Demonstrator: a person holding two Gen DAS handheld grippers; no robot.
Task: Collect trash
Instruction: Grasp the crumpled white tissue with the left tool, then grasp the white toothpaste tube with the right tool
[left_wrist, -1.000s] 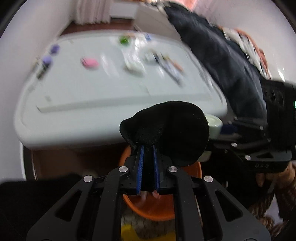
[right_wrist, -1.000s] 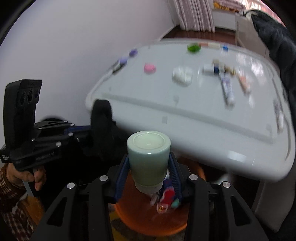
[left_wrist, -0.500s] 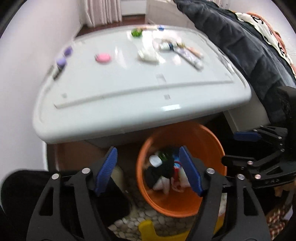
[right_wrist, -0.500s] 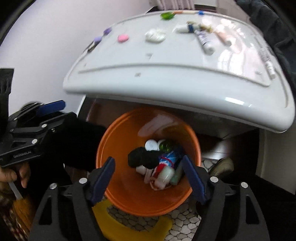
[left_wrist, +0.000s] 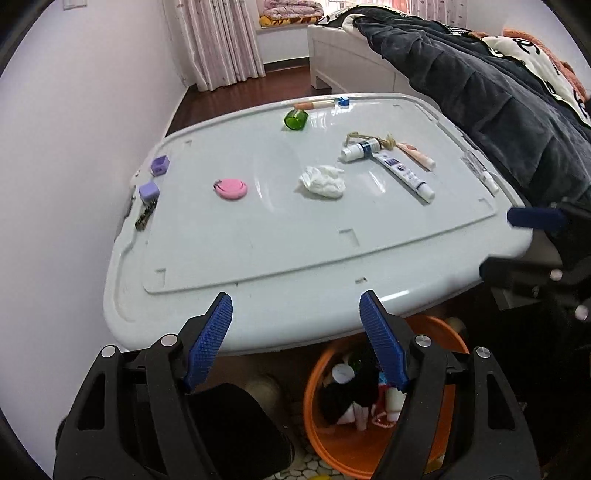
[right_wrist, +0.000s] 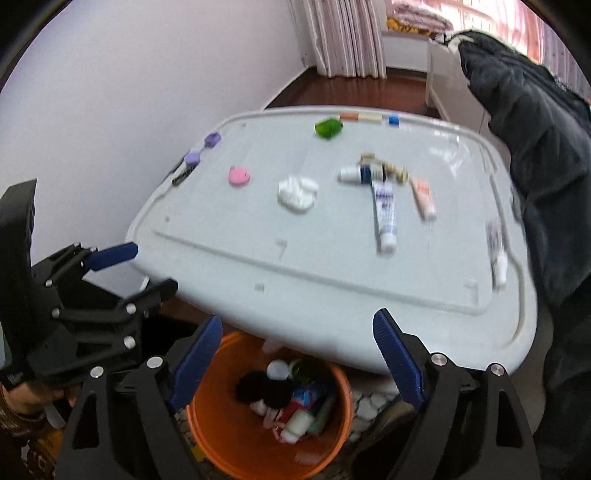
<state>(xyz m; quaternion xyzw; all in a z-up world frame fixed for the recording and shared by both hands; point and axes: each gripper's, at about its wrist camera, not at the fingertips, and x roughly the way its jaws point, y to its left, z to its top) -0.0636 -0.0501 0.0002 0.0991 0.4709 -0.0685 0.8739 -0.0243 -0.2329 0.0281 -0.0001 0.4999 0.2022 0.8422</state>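
Left wrist view fills mostly with the grey storage-box lid (left_wrist: 258, 240) across the middle of the frame, and below its near edge, at lower right, sits the orange bucket (left_wrist: 317, 417) with a black sock (left_wrist: 343, 395) and small bottles inside. On the lid, center right, lie a crumpled tissue (left_wrist: 323, 181), a white tube (left_wrist: 404, 172) and a pink disc (left_wrist: 231, 189) toward the left. My left gripper (left_wrist: 295, 339) and my right gripper (right_wrist: 295, 358) both stand spread wide, holding nothing, at the bottom of their frames.
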